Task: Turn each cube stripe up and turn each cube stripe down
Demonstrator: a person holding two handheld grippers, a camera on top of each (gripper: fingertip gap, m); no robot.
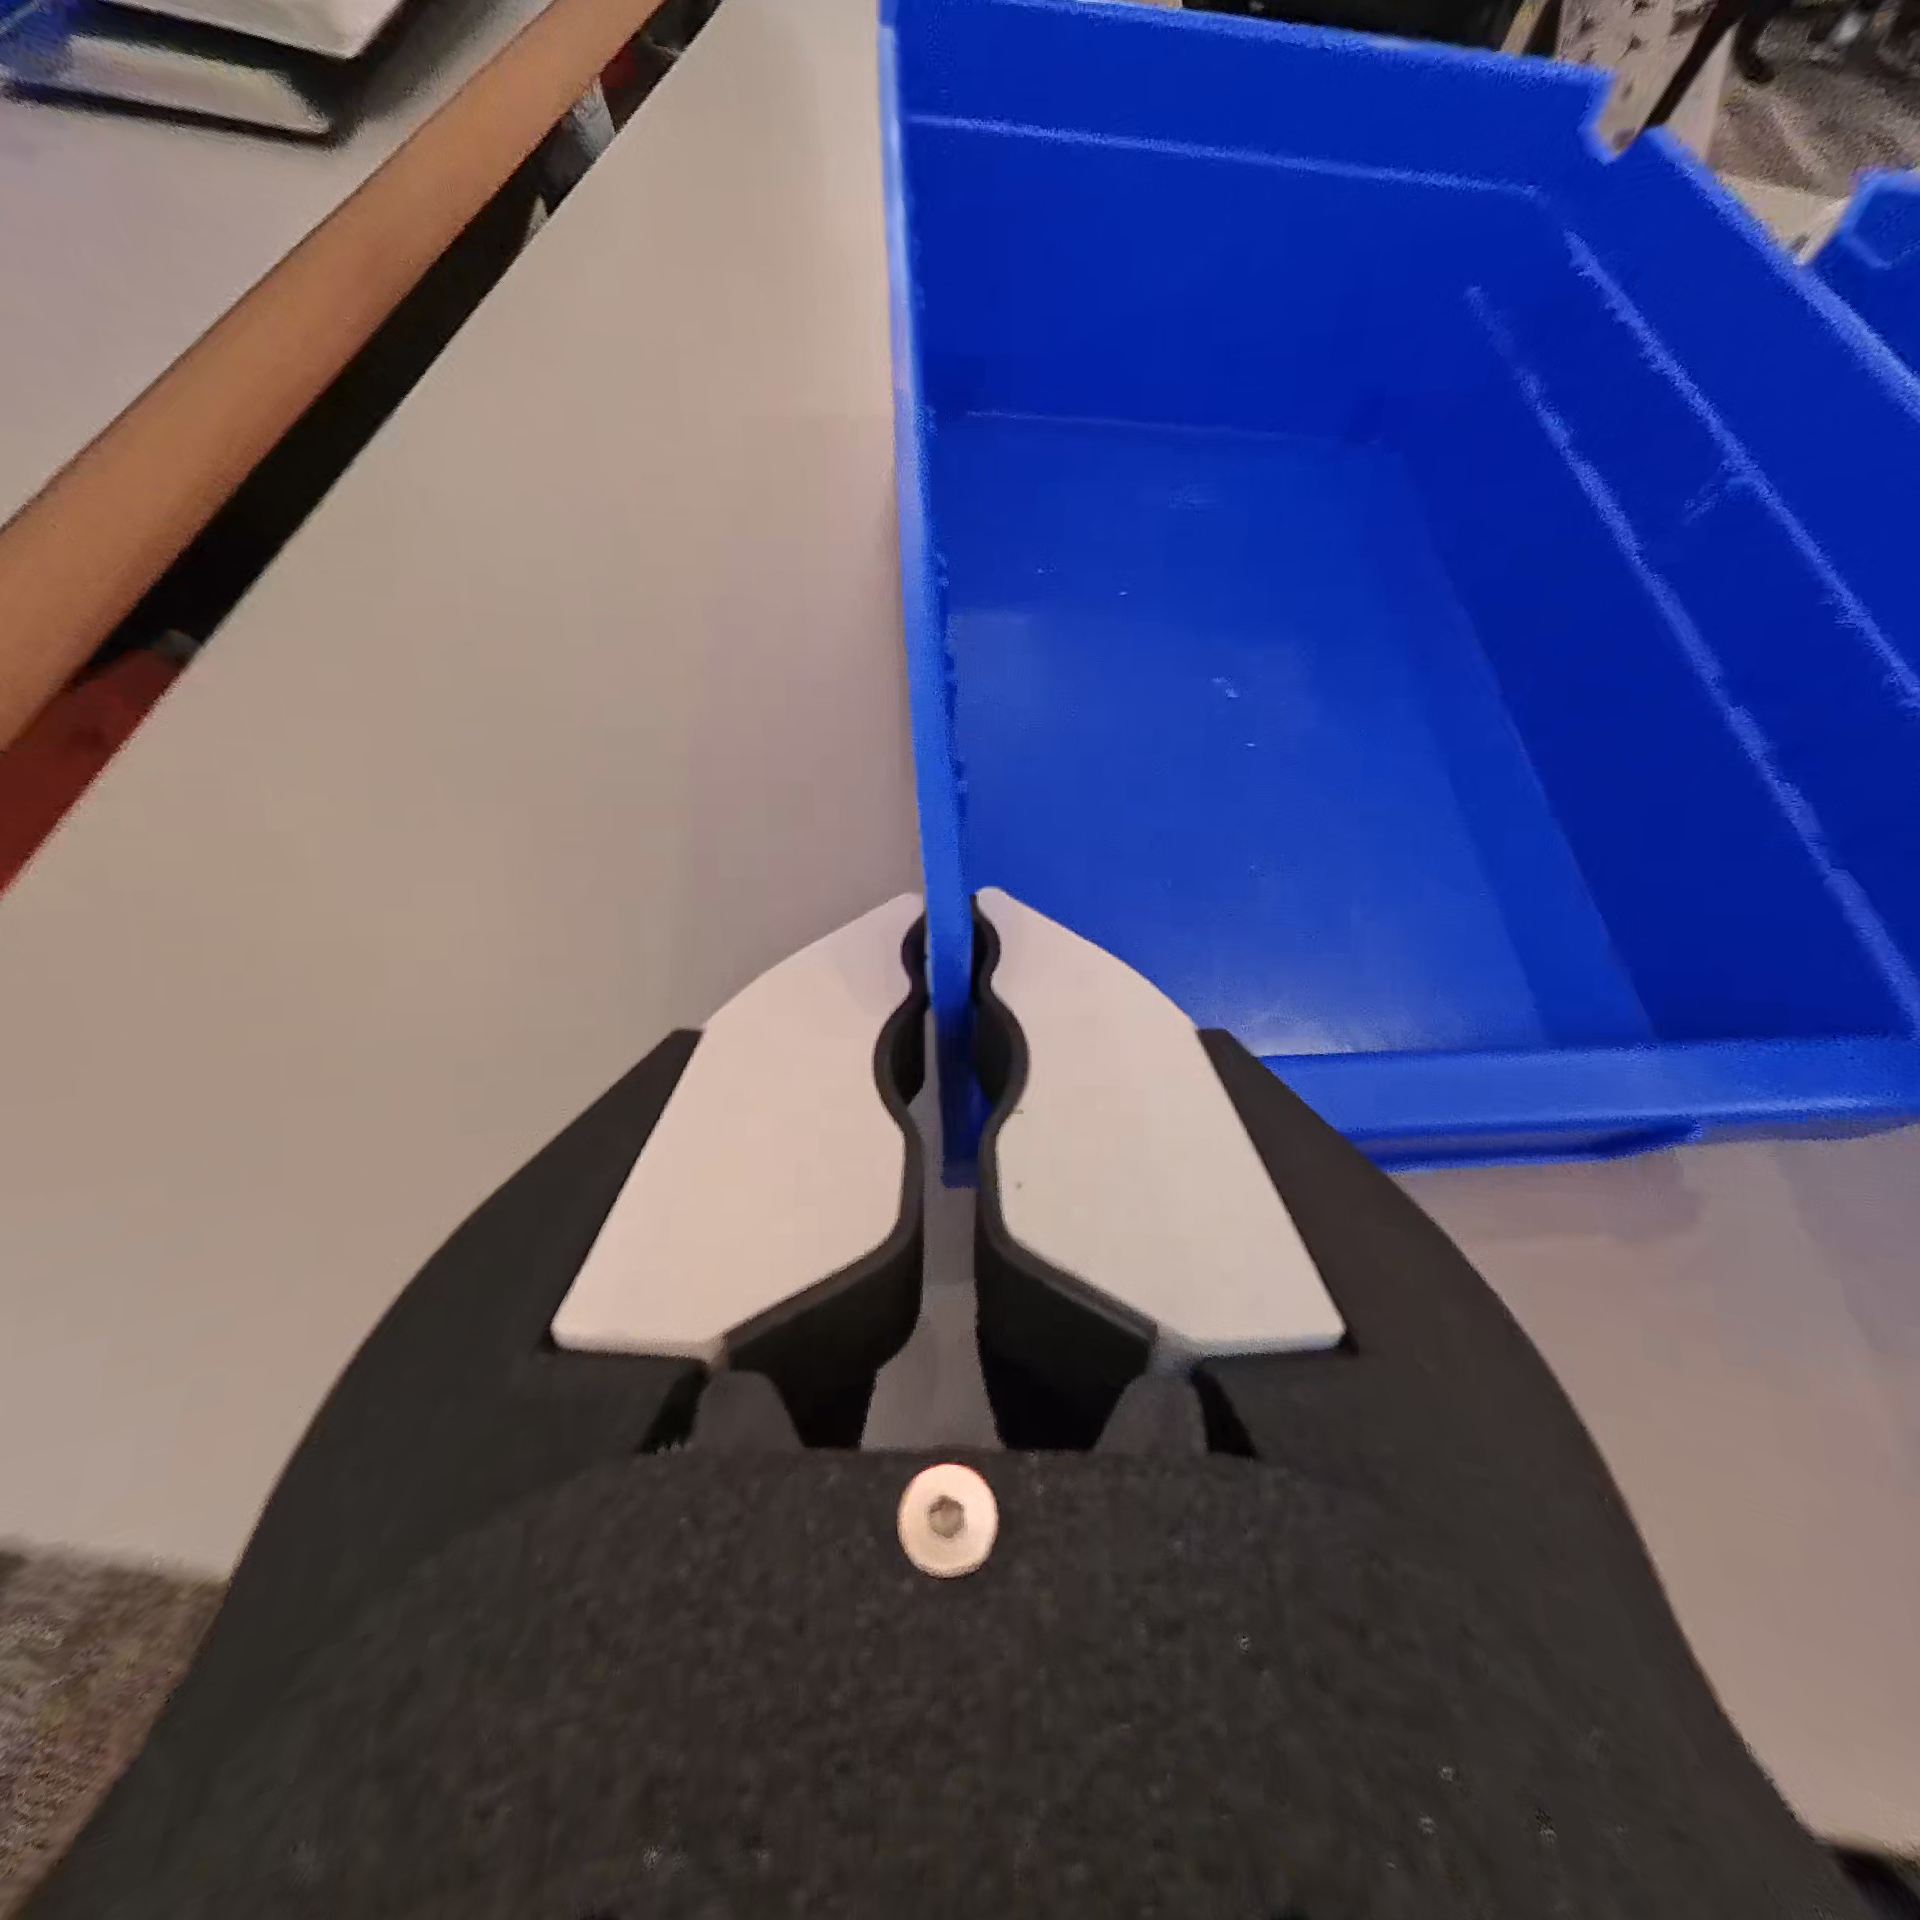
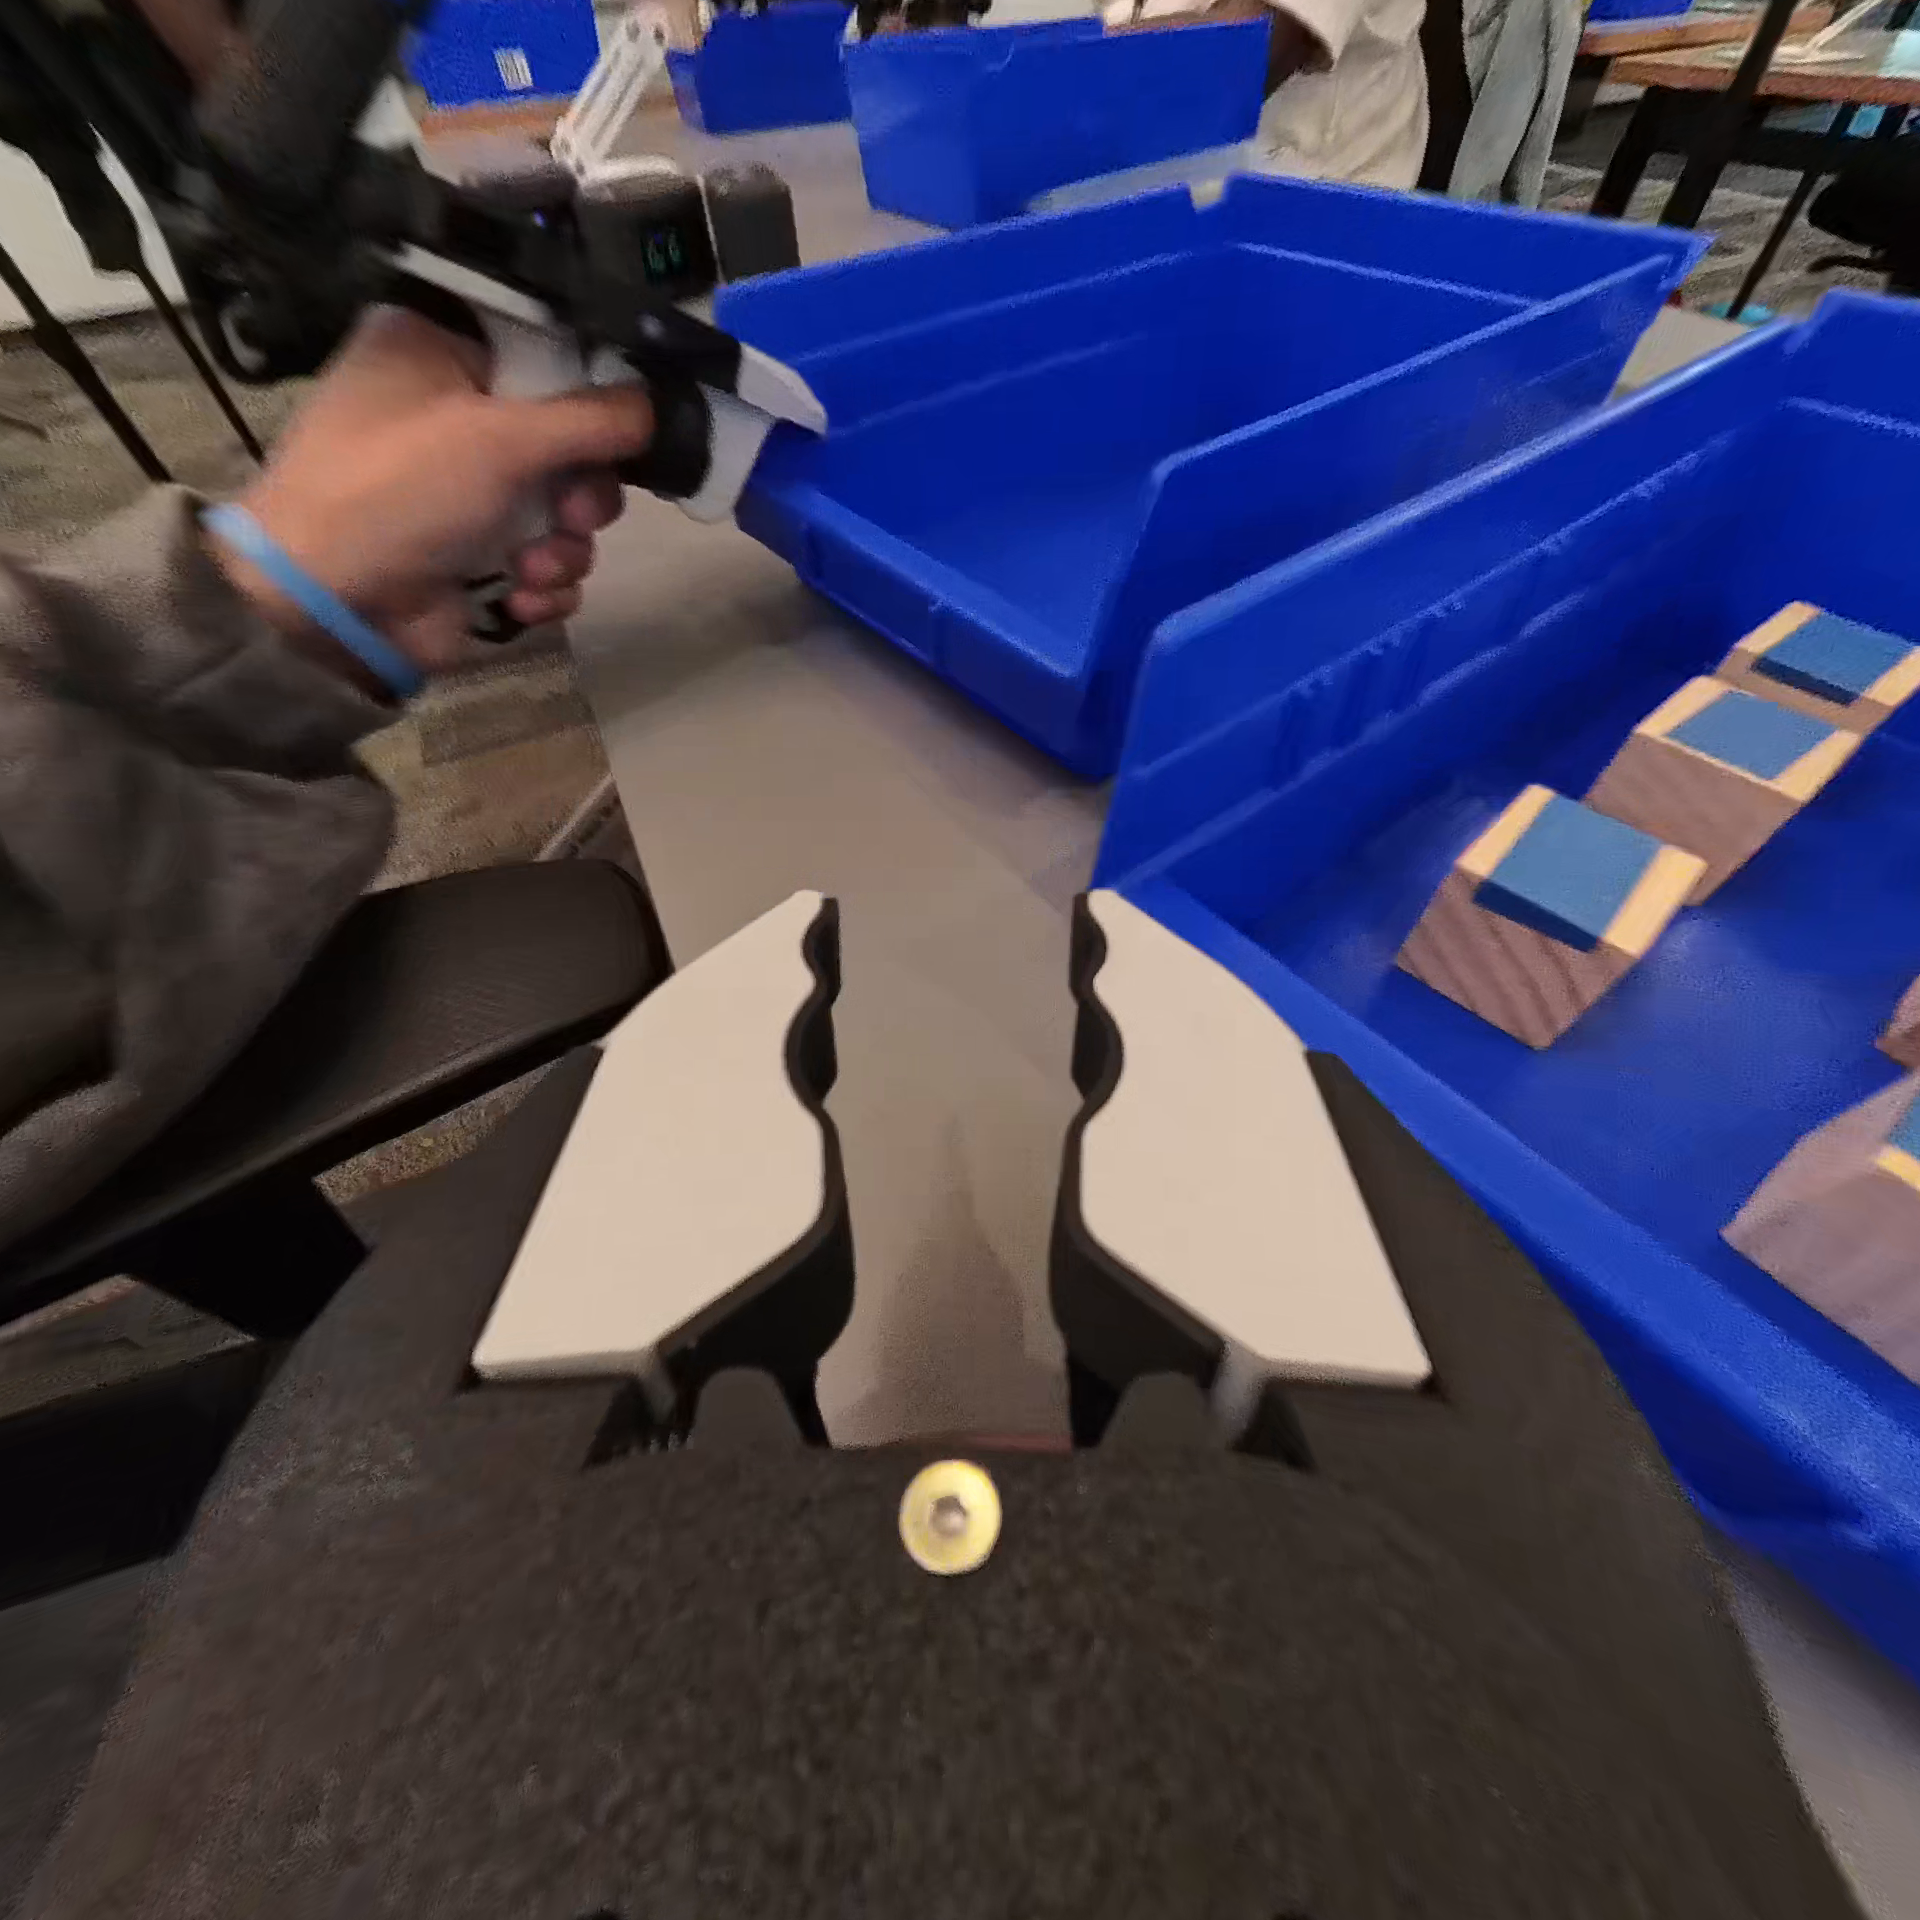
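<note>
1. Nearest the lens in the left wrist view, the left gripper (image 1: 951, 935) has its white fingers with wavy black pads pinched onto the side wall of the empty blue bin (image 1: 1299, 675), one finger inside the wall and one outside.
2. The right gripper (image 2: 954, 925) is spread with nothing between its fingers, and hangs over the grey table (image 2: 831, 790) just left of a second blue bin (image 2: 1351, 717).
3. That second bin holds the cubes: the nearest cube (image 2: 1548, 914), another cube (image 2: 1730, 774) behind it and a third cube (image 2: 1829, 665) farther back stand in a diagonal row, each with a blue stripe between pale wooden edges facing up. More cubes are cut off at the right edge.
4. In the right wrist view a hand (image 2: 436, 488) with a light blue wristband (image 2: 312, 603) grips the left gripper's handle at the empty bin's corner.
5. The bins are smooth moulded plastic with ribbed walls; the cubes' sides look like plain wood.
6. More blue bins (image 2: 1049, 104) stand on the far table.
</note>
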